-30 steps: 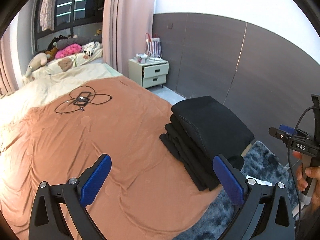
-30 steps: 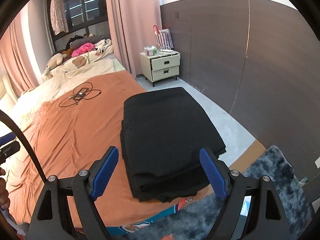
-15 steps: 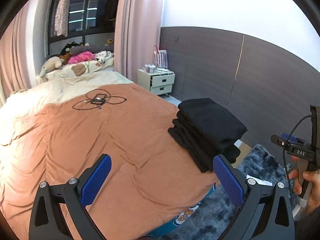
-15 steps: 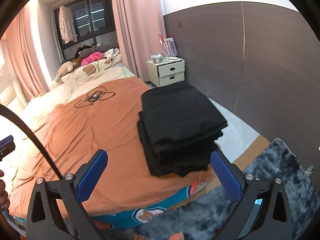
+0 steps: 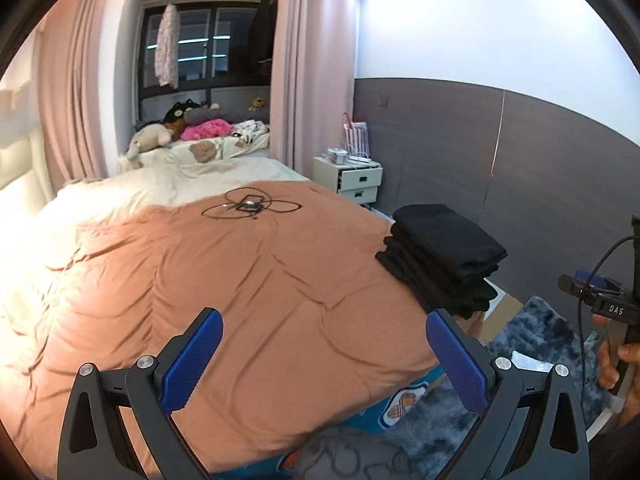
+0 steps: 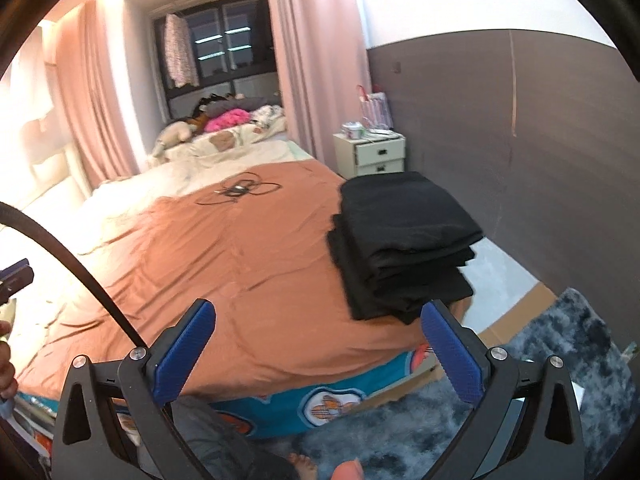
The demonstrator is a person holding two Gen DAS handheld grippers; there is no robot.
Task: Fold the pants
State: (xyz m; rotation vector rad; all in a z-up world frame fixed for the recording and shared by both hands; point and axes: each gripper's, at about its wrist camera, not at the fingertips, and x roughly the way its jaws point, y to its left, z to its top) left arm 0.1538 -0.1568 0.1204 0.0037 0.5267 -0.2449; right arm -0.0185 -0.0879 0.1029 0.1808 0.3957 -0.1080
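Note:
A stack of folded black pants (image 5: 442, 256) lies at the right front corner of the bed on the orange blanket (image 5: 248, 280); it also shows in the right wrist view (image 6: 400, 240). My left gripper (image 5: 324, 356) is open and empty, held back from the bed's foot, well left of and nearer than the stack. My right gripper (image 6: 316, 348) is open and empty, pulled back beyond the bed's foot edge, below the stack. The right gripper's handle and hand (image 5: 616, 320) show at the right edge of the left wrist view.
A looped black cable with a small device (image 5: 250, 206) lies mid-bed. Cream bedding and plush toys (image 5: 188, 136) are at the far end. A white nightstand (image 5: 352, 180) stands by the grey wall. A dark shaggy rug (image 6: 560, 360) covers the floor at the bed's foot.
Both grippers have pulled back and away from the black stack, which now looks smaller and farther off. The right gripper's jaws have widened. The stack has not moved.

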